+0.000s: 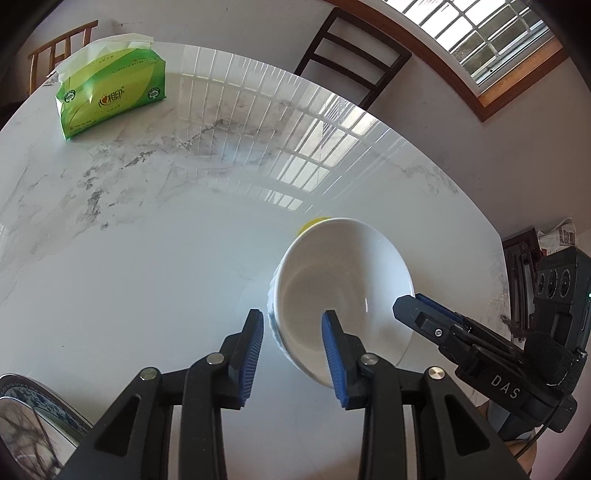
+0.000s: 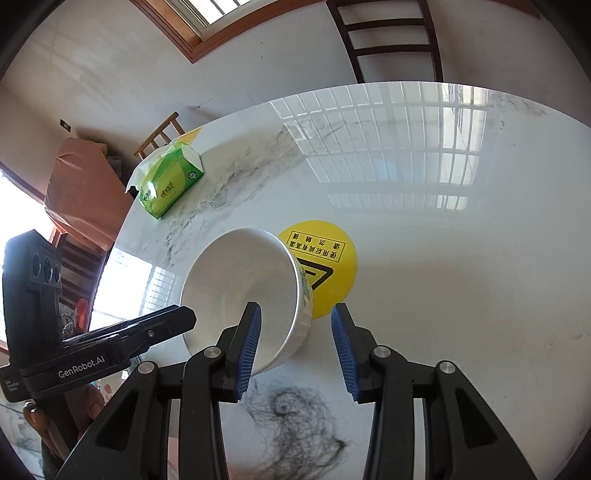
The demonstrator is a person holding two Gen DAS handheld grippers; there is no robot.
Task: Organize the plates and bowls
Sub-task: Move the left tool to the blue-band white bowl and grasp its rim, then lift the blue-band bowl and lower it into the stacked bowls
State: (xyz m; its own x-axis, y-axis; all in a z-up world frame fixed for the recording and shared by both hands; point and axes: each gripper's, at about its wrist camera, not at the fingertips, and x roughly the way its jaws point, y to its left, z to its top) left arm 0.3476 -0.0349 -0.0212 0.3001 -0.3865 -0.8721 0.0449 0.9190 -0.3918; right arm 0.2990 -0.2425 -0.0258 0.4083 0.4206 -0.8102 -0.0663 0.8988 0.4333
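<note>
Straddling rim, L gripper [image 1: 293, 325]: jaws partly apart, one blue pad outside the white bowl [image 1: 343, 291], one inside; can't tell if pads press.
R gripper [image 2: 296, 323]: jaws partly apart over opposite rim, left pad inside bowl, right pad clear of the wall; not clamped.
Bowl: tilted, on marble table [image 1: 147, 258], overlapping yellow sticker [image 2: 325, 254].
Patterned plate [image 1: 22, 402]: table edge, near L.
Tissue pack [image 1: 110, 92]: far side.

We identify a home dining room, probably: marble-topped bench [image 1: 155, 229], wooden chairs [image 2: 388, 40] around it, tissue pack [image 1: 110, 96], barred window [image 1: 491, 33].
</note>
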